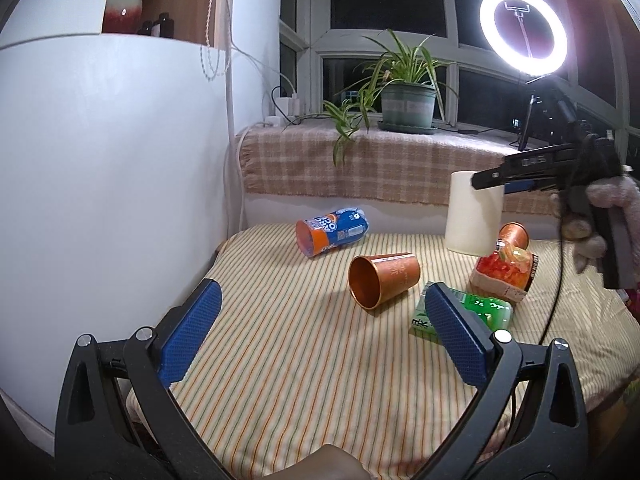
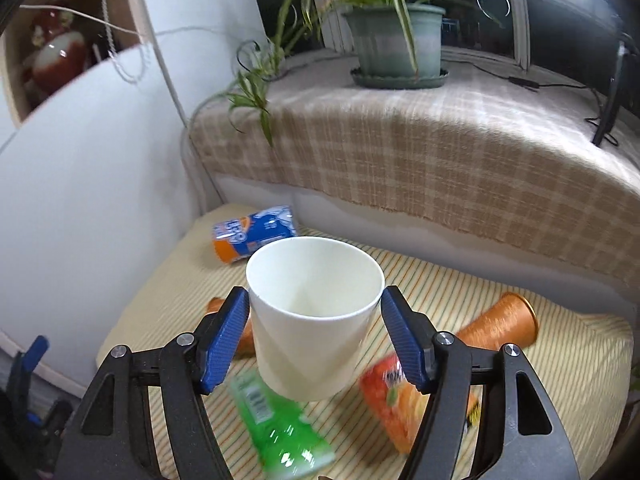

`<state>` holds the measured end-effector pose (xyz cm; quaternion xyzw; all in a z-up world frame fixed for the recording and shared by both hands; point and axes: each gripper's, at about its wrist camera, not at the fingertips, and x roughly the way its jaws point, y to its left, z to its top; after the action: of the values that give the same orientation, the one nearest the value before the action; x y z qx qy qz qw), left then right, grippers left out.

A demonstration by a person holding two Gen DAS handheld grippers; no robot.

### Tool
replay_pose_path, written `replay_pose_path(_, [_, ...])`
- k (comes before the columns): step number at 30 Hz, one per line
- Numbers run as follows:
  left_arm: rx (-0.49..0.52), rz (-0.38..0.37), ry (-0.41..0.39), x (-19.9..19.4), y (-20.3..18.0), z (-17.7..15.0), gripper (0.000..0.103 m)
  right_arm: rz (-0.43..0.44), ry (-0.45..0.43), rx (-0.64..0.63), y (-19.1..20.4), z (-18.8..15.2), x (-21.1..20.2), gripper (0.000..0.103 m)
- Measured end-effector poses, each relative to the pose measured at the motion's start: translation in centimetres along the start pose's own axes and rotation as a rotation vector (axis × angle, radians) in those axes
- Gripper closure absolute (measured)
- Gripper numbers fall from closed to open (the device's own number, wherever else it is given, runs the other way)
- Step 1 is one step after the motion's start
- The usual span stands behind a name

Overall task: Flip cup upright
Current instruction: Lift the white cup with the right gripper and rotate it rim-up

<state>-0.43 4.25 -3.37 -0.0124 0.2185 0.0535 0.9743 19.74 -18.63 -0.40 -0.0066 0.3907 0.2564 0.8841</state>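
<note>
A white paper cup (image 2: 312, 320) stands between the blue pads of my right gripper (image 2: 314, 300), mouth towards the camera; the right pad shows a small gap to the rim. In the left wrist view the cup (image 1: 472, 216) hangs above the striped cloth with its wider end down, the right gripper (image 1: 486, 180) at its top. My left gripper (image 1: 322, 300) is open and empty, low over the cloth, with a copper cup (image 1: 382, 280) lying on its side ahead of it.
A blue-orange can (image 1: 332, 232) lies at the back left. A second copper cup (image 1: 514, 236), a red-orange snack pack (image 1: 504, 270) and a green pack (image 1: 480, 308) lie at the right. A white wall stands left; a checked ledge with a plant pot (image 1: 406, 106) is behind.
</note>
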Motion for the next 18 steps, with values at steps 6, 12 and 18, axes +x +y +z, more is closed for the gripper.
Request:
replay_pose_path(6, [0.013,-0.034,-0.005,-1.0,-1.0,-0.2,0.0,0.04,-0.019,0.01,0.2,-2.9,-4.4,0.035])
replay_pose_path(12, [0.038,-0.081,-0.01,-2.0,-2.7,-0.4,0.0,0.084,0.043,0.042,-0.9,-7.2,-8.4,0.035])
replay_pose_path(18, [0.042,-0.136,0.022,-1.9,-4.3,-0.9,0.0,0.145,0.155,0.11,-3.1,-11.4,-9.8,0.035])
